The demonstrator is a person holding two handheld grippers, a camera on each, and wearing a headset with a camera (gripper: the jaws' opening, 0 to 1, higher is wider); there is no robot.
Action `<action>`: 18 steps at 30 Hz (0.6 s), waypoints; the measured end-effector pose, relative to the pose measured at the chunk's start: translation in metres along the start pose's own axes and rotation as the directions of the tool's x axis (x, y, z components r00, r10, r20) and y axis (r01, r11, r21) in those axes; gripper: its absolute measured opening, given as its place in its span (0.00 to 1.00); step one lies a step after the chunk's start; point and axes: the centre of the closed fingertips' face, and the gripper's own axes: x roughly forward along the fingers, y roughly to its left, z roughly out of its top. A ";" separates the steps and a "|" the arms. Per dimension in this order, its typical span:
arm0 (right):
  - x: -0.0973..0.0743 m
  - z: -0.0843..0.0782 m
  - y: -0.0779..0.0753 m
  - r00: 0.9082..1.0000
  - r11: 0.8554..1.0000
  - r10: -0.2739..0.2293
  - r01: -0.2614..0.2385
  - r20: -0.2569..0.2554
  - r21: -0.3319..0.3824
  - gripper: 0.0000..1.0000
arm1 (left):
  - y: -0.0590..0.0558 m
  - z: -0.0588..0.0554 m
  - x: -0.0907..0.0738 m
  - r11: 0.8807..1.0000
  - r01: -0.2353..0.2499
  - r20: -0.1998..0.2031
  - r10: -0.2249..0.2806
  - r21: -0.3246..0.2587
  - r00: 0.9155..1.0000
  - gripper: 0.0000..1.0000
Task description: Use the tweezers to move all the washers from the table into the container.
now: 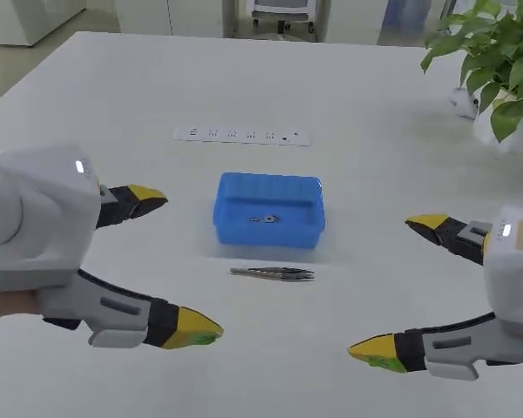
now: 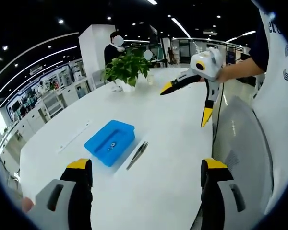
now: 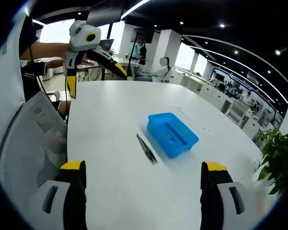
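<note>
I see the tweezers (image 1: 272, 273), thin and silvery-grey, lying flat on the white table (image 1: 375, 131), well in from its near edge and just in front of the blue container (image 1: 266, 233). On the container's floor sit small dark washers (image 1: 266, 219), too tiny for me to count. My left gripper (image 1: 187, 266) and right gripper (image 1: 382, 287) hover on either side, jaws spread wide, gripping nothing.
</note>
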 end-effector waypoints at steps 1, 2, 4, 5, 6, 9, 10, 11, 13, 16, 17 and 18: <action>0.000 -0.001 0.000 1.000 1.000 0.001 -0.001 -0.006 -0.001 1.00 | 0.001 -0.001 -0.001 1.000 -0.002 -0.001 0.002 -0.002 1.000 1.00; 0.000 -0.002 0.000 1.000 1.000 0.003 -0.003 -0.012 -0.001 1.00 | 0.002 -0.002 -0.002 1.000 -0.006 -0.002 0.006 -0.006 1.000 1.00; 0.000 -0.003 0.000 1.000 1.000 0.006 -0.006 -0.018 0.005 1.00 | 0.004 -0.002 -0.003 1.000 -0.011 0.005 0.011 -0.018 1.000 1.00; 0.000 -0.002 -0.001 1.000 1.000 0.006 -0.006 -0.019 0.007 1.00 | 0.004 -0.002 -0.003 1.000 -0.012 0.006 0.012 -0.024 1.000 1.00; 0.000 -0.002 -0.001 1.000 1.000 0.006 -0.006 -0.019 0.007 1.00 | 0.005 -0.002 -0.003 1.000 -0.013 0.004 0.013 -0.025 1.000 1.00; 0.000 0.000 -0.003 1.000 1.000 0.005 -0.005 -0.028 0.006 1.00 | 0.006 -0.002 -0.002 0.999 -0.019 0.001 0.019 -0.029 1.000 1.00; 0.000 0.001 -0.004 1.000 1.000 0.003 -0.003 -0.028 0.005 1.00 | 0.007 -0.002 -0.002 0.999 -0.020 0.002 0.020 -0.034 1.000 1.00; 0.000 0.002 -0.005 1.000 1.000 -0.002 0.002 -0.027 0.003 1.00 | 0.008 -0.001 -0.002 0.999 -0.029 0.005 0.030 -0.042 1.000 1.00; 0.000 0.005 -0.008 1.000 1.000 -0.012 0.011 -0.028 -0.002 1.00 | 0.010 0.002 -0.002 0.998 -0.037 0.011 0.038 -0.046 0.999 1.00; -0.001 0.010 -0.012 1.000 1.000 -0.026 0.026 -0.016 -0.002 1.00 | 0.008 0.008 -0.003 0.999 -0.032 0.019 0.032 -0.038 0.999 1.00; -0.001 0.011 -0.012 1.000 1.000 -0.027 0.027 -0.016 0.001 1.00 | 0.008 0.009 -0.003 0.999 -0.030 0.021 0.031 -0.036 0.999 1.00; -0.002 0.011 -0.013 0.999 1.000 -0.030 0.030 -0.018 0.002 1.00 | 0.009 0.011 -0.004 0.999 -0.029 0.022 0.029 -0.033 0.999 1.00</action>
